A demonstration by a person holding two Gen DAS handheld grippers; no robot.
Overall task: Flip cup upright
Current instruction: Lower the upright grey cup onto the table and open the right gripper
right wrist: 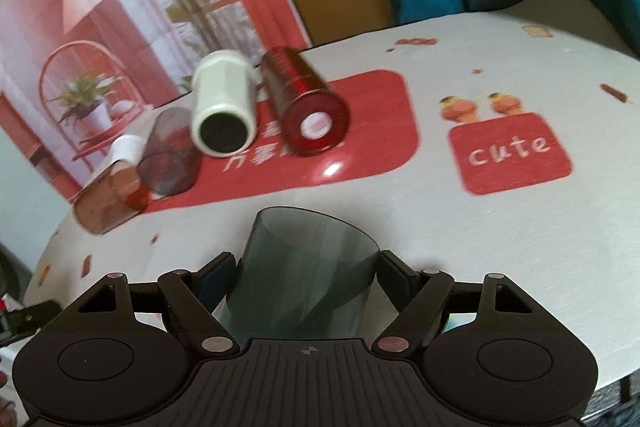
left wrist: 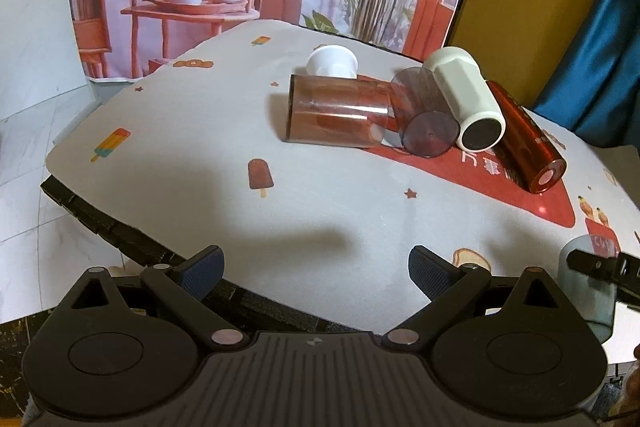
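The right gripper (right wrist: 306, 267) is clamping a smoky grey cup (right wrist: 304, 267) between its two fingers, one pad pressing on each side of the wall; the cup is sitting close in front of the camera at the near part of the table (right wrist: 500, 247), and whether it is standing on the cloth or hanging just above it I cannot tell; from the left wrist view the same grey cup (left wrist: 586, 291) is showing at the far right edge with a black finger across it. The left gripper (left wrist: 316, 269) is hovering over the near edge of the table (left wrist: 180, 163) with its jaws spread wide and nothing between them. Further back, five other cups are lying on their sides in a cluster: a brown cup (left wrist: 336, 113), a white cup (left wrist: 334, 63) just behind it, a purple cup (left wrist: 422, 113) touching the brown one, a cream cup (left wrist: 464, 99) leaning against the purple, and a red cup (left wrist: 528, 139) beside the cream.
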